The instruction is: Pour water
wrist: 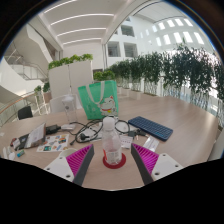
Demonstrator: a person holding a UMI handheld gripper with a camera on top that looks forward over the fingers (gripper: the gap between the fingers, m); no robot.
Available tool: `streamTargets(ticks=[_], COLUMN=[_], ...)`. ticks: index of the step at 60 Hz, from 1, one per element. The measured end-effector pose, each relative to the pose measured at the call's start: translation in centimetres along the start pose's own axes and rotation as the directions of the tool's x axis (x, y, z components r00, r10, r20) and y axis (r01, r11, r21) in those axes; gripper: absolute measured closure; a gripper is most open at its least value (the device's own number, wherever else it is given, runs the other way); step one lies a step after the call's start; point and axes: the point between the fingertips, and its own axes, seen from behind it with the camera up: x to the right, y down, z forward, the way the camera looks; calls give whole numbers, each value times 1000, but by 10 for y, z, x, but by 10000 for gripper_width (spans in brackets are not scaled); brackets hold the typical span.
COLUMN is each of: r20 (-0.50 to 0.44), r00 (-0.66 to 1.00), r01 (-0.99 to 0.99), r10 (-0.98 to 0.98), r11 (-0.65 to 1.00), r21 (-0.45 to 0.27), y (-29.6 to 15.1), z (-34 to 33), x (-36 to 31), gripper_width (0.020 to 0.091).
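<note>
While the hand-held gripper (112, 160) hangs low over the bench (185, 128), its two fingers stand apart with their magenta pads (80, 158) turned inward, and a clear plastic bottle (109, 134) stands upright between them on what looks like a small red coaster or cup base (112, 162). A gap seems to show on either side of the bottle, so I read the fingers as spread about it rather than pressing on it; the bottle appears to rest on its own support. That placement makes sense for pouring water: the bottle sits centred between the pads, so a squeeze would likely catch it squarely around the body and keep it from twisting when tipped. Whether its cap is on is too small to tell. Beyond the bottle lies a clutter of cables and small items (60, 132), a green bag (98, 98) stands upright further back, and a dark flat case (150, 127) lies off to one side. No receiving cup can be picked out with certainty, unless the red thing beneath the bottle is one. A row of potted plants (160, 72) lines the far side of the hall.
</note>
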Motion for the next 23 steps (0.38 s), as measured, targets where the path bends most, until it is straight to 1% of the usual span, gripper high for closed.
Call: streamTargets(ticks=[5,12,18,19,21,23], r20=[-20,-26,-34,-29,-36,-39], r00=[1000,999,998,998,996,995], r01=[11,23,54,64,79,90], r10=[-11,-23,-54,-63,-78,-89], r11=[1000,1000,998,998,997,996], r21=[14,4,12,18,20,24], y=[-12,-19,-27,-24,-32,-35], z=[-55,-134,-196,-196,-220,-237], x=[-13,-40,-72,-49,-78,-89], gripper_width=[271,269,267,269,266,266])
